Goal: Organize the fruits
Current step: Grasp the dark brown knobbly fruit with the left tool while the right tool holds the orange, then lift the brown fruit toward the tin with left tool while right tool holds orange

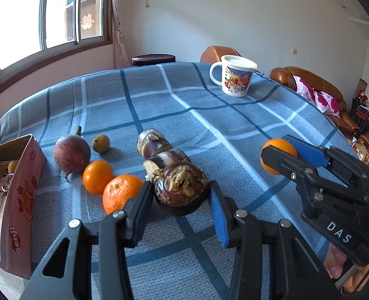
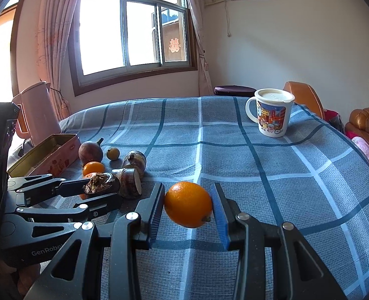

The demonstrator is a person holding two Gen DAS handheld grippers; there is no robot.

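My left gripper point(image 1: 180, 186) is shut on a dark brown, rough-skinned tuber piece point(image 1: 182, 195) at the near end of a row. Two similar pieces point(image 1: 157, 147) lie just behind it on the checked cloth. To its left sit two oranges point(image 1: 120, 192), a round purple fruit with a stem point(image 1: 72, 153) and a small yellow-green fruit point(image 1: 101, 143). My right gripper point(image 2: 188, 190) is shut on another orange point(image 2: 188, 203), its blue pads pressing both sides. It shows at the right of the left wrist view, where the right gripper point(image 1: 275, 145) holds that orange point(image 1: 278, 150).
An open pink tin box point(image 1: 17, 200) with packets inside stands at the table's left edge. A lidded cartoon mug point(image 1: 234, 78) stands at the far side. A pink kettle point(image 2: 38, 110) rises behind the tin. Brown sofas and a stool stand beyond the table.
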